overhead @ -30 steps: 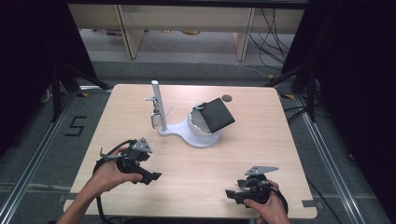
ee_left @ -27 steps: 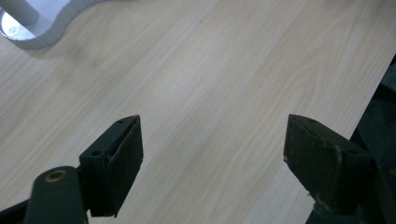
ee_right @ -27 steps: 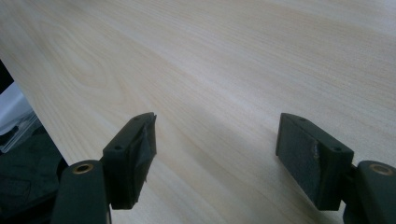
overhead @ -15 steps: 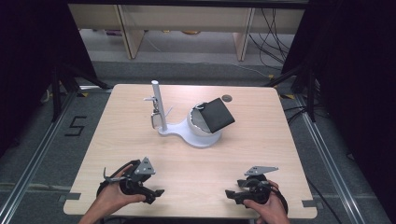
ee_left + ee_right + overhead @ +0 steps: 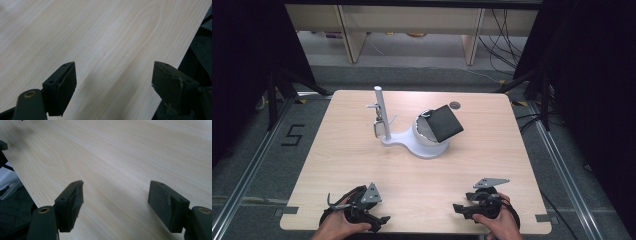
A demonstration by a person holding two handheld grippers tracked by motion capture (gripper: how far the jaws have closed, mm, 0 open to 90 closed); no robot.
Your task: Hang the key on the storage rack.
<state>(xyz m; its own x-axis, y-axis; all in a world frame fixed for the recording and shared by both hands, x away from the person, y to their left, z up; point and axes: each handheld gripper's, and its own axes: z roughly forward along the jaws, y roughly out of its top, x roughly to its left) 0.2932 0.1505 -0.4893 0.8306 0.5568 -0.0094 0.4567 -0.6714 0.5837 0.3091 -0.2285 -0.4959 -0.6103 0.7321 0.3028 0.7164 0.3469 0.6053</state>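
Both grippers, left (image 5: 379, 220) and right (image 5: 460, 209), are held with jaws spread and empty, well short of the white stand (image 5: 414, 141), which sits far ahead of the fingers. Rigid, smooth, probably light; its upright post (image 5: 381, 112) is judged the best hold.

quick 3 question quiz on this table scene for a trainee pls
1. True or false: the left gripper holds something.
2. What lies on the round part of the white stand? A) black square pad B) cup C) cloth
3. Which edge of the table are both grippers near?

Key: 1. False, its jaws stand open over bare wood. 2. A, the black square pad. 3. The near edge, by the person; the right gripper is open too.
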